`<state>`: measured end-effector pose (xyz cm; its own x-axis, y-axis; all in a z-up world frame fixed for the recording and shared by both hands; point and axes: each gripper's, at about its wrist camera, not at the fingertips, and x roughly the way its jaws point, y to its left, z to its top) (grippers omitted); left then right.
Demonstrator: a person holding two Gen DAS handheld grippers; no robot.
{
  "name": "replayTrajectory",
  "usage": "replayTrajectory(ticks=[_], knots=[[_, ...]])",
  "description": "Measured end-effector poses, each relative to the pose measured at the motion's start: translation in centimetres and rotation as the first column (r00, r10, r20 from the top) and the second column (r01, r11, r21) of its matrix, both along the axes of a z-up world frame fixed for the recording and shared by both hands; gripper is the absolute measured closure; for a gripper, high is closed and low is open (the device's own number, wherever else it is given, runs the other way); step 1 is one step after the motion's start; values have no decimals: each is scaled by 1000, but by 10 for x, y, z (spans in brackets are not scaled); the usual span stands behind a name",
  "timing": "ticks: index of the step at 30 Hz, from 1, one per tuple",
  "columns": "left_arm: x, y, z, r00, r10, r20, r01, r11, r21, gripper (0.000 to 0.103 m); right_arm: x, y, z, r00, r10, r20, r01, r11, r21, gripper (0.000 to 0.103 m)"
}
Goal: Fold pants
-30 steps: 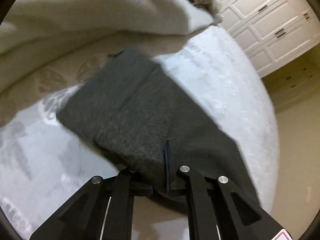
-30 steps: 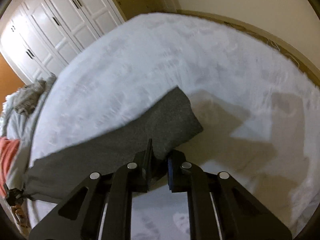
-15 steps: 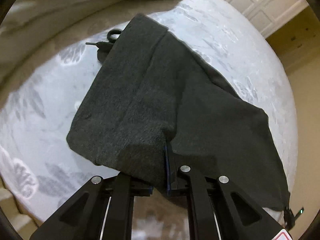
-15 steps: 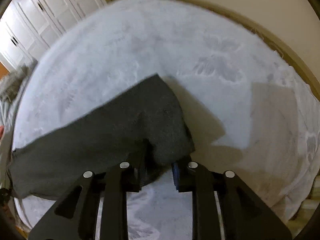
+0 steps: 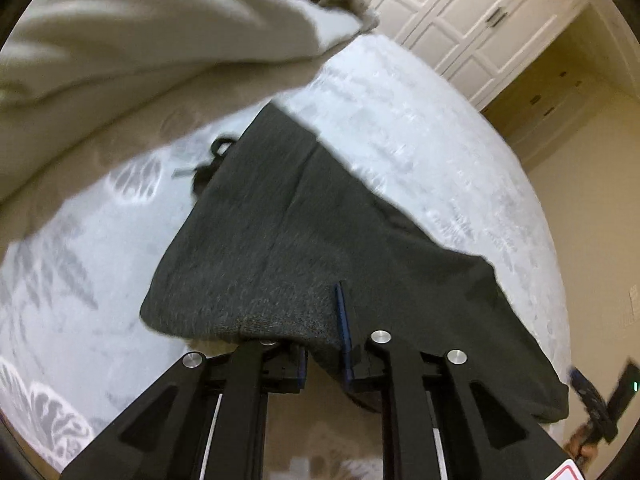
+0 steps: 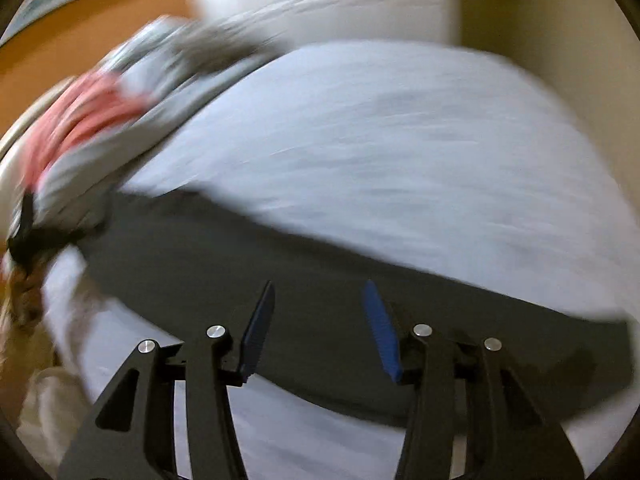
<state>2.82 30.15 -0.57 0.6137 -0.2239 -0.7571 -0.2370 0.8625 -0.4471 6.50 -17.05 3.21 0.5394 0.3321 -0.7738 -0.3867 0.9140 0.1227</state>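
Note:
Dark grey pants (image 5: 300, 240) lie folded on a pale bedspread (image 5: 400, 120), a black drawstring (image 5: 212, 160) sticking out at their far left edge. My left gripper (image 5: 322, 344) still pinches the near fold. The cloth drapes over its left finger, and the jaws are opening slightly. In the blurred right wrist view the pants (image 6: 280, 272) stretch across the bed (image 6: 400, 140) under my right gripper (image 6: 320, 312). Its jaws are opening wide, nothing is between the blue pads (image 6: 380, 332), and it hovers just above the cloth.
A beige blanket (image 5: 140, 40) is heaped at the far left of the bed. Red and grey clothes (image 6: 100, 100) are piled beside it. White panelled closet doors (image 5: 460, 12) stand beyond the bed. The bed's near edge runs just below the left gripper.
The right gripper has let go of the pants end and opened, and its view has swung left toward the clothes pile. The left gripper has shifted along the bed with its fold.

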Motion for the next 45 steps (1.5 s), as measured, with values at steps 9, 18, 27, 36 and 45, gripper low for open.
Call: replayTrajectory(ticks=[9,18,27,36,45], knots=[[12,10,-12,998,-61,-5,61,998,-12,91,87,154,-72,988,110,-108,-120,989,-83,56],[45,3,41,968,-141,210,116,985,124,89,115,136,-20,999,-17,51,19,999,-50,102],[5,60,-30,999,11,43,-8,998,-62,48,43,89,-21,992,-84,99,88,995,-39,48],[33,75,-64,994,106,9,-94,914,-394,30,-31,67,-48,996,-84,-9,84,996,11,48],[43,79,-33,978,182,-104,-210,847,-489,91,-48,41,-45,991,-136,-1,136,991,8,44]])
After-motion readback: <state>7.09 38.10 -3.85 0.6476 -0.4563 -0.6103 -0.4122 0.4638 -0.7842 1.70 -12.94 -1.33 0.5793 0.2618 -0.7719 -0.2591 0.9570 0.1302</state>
